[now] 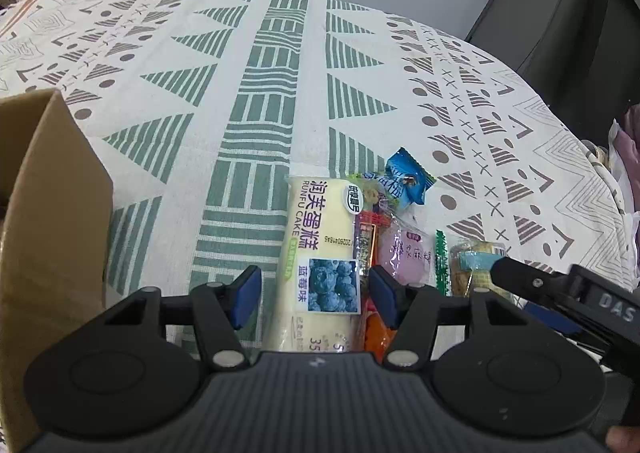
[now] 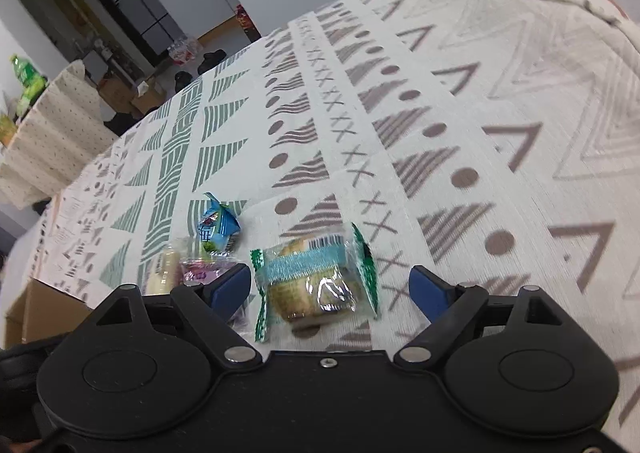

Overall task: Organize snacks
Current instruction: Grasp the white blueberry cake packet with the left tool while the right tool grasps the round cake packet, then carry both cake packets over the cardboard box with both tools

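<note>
A pile of snacks lies on the patterned tablecloth. My left gripper [image 1: 314, 295] is open, its blue pads on either side of a long cream blueberry cake pack [image 1: 320, 253]. Beside the pack lie a purple snack bag [image 1: 406, 257], a blue candy packet [image 1: 408, 179] and a green-edged clear biscuit pack [image 1: 470, 265]. My right gripper [image 2: 331, 287] is open around that biscuit pack [image 2: 316, 281], which lies on the cloth between the pads. The blue candy packet [image 2: 219, 227] and the cake pack [image 2: 162, 269] lie to its left. The right gripper's finger [image 1: 532, 285] shows in the left wrist view.
An open cardboard box [image 1: 48, 233] stands at the left, close to the snacks; its corner also shows in the right wrist view [image 2: 40, 309]. The tablecloth [image 1: 280, 73] stretches far ahead. A dark chair [image 1: 580, 33] stands beyond the table's right edge. Shoes and boxes lie on the floor behind.
</note>
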Demonstrator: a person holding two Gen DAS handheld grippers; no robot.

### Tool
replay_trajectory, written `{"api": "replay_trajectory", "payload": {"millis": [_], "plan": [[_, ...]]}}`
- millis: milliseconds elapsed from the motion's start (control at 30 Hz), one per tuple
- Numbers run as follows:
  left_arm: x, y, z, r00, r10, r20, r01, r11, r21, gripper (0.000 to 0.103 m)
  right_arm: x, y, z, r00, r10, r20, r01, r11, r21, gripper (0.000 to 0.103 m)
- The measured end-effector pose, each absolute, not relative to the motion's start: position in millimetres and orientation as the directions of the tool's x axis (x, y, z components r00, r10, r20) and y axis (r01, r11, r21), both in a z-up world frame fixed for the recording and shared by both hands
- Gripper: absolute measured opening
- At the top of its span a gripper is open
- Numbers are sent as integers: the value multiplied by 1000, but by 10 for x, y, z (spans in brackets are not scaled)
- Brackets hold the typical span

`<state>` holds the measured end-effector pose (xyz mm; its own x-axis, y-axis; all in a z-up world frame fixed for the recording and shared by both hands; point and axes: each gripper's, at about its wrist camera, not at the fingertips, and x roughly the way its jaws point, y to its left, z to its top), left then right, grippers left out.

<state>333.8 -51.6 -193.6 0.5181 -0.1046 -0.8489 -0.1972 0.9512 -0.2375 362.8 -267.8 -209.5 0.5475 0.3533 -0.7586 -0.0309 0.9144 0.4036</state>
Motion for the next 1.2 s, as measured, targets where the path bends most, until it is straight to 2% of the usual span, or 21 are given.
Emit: {"api": "replay_trajectory", "payload": {"millis": [133, 200, 233, 267, 367, 467, 633, 1200], "plan": [[3374, -493, -1965, 505, -114, -856, -212, 944, -252, 45, 3675, -2597, -2109, 551, 353, -756, -54, 919, 390, 85], [3371, -494, -1967, 503, -118, -856, -210, 944, -254, 41, 3650, -2561, -2120, 550, 348, -759, -74, 926, 371, 80], [3367, -487, -1966, 502, -119, -856, -214, 943, -257, 38, 3644, -2533, -2125, 549, 338, -764, -85, 932, 351, 75], [3362, -478, -1961, 503, -121, -856, -216, 941, -260, 36, 3637, -2505, -2125, 551, 327, -768, -96, 939, 332, 66], [3336, -456, -1939, 506, -125, -854, -222, 937, -269, 34, 3622, -2465, -2114, 544, 321, -775, -114, 944, 310, 53], [3291, -445, -1893, 512, -122, -850, -227, 935, -271, 33, 3598, -2494, -2079, 530, 345, -775, -114, 934, 338, 49], [3189, -411, -1764, 529, -105, -842, -233, 936, -263, 33, 3544, -2552, -1987, 525, 379, -762, -98, 916, 388, 48], [2692, -283, -1113, 614, -28, -789, -268, 932, -242, 33, 3223, -2430, -1441, 572, 520, -634, -218, 842, 494, 47]]}}
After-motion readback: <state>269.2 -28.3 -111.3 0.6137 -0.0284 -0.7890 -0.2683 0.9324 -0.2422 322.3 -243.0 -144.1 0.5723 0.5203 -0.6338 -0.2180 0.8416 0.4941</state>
